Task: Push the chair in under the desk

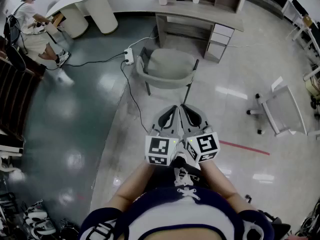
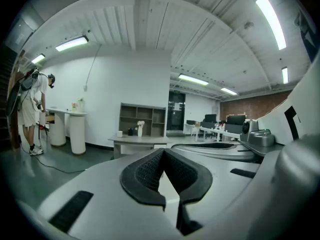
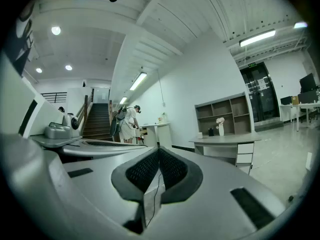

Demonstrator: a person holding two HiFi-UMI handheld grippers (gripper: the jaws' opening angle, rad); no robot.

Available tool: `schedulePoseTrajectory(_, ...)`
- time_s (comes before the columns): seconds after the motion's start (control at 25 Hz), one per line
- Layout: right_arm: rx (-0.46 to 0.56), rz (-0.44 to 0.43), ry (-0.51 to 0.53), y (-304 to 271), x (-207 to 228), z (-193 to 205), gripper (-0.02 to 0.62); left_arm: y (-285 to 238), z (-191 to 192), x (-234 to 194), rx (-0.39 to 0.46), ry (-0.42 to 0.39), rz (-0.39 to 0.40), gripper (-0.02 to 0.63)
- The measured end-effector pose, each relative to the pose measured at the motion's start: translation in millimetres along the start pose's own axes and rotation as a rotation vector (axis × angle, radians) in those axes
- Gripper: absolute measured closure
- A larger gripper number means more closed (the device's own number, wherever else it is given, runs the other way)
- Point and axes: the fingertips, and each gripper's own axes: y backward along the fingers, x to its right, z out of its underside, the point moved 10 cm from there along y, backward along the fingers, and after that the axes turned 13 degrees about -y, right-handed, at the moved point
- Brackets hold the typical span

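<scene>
The chair [image 1: 167, 66] stands on the floor, pulled out from the bench [image 1: 200, 15]. Its curved back faces the person and its seat faces the gap left of the drawers [image 1: 220, 38]. It sits a little left of that gap, so a straight shove would probably need some steering.

The left gripper [image 1: 172, 110] and right gripper [image 1: 186, 110] are held side by side and touching, aimed at the chair back but clear of it. Each has its jaws pressed together with nothing between them. That suits the job: a push needs a blunt front, not a grasp, and two closed grippers held together make a wider one. The push has not yet begun.

A cable [image 1: 128, 91] runs from a power strip [image 1: 129, 56] past the chair's left legs. Whether it lies under a leg cannot be told. The backrest hides the chair's front legs and most of its seat. Neither gripper view shows the chair at all, because the gripper bodies fill the lower field and only the bench rises above them. The space under the bench is too dark to check for obstacles.

A person [image 1: 30, 24] works far off at the left, well clear.
</scene>
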Motion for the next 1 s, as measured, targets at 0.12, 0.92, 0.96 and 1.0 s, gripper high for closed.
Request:
schedulePoseTrajectory(0.12,-0.021,-0.003,-0.011,3,7,3,0.586,-4,1,5,-0.010,0.005,0.002,0.598)
schedulePoseTrajectory(0.92,-0.069,-0.057,-0.028,-34,57,15,0.586,-58,25,-6,-0.035,0.040,0.034,0.598)
schedulePoseTrajectory(0.96,-0.074,-0.052,-0.031,-40,59,17,0.586,-64,28,-12,-0.041,0.045,0.043,0.598)
schedulePoseTrajectory(1.0,-0.078,-0.046,-0.035,-47,61,19,0.586,-69,31,-18,-0.048,0.049,0.054,0.598)
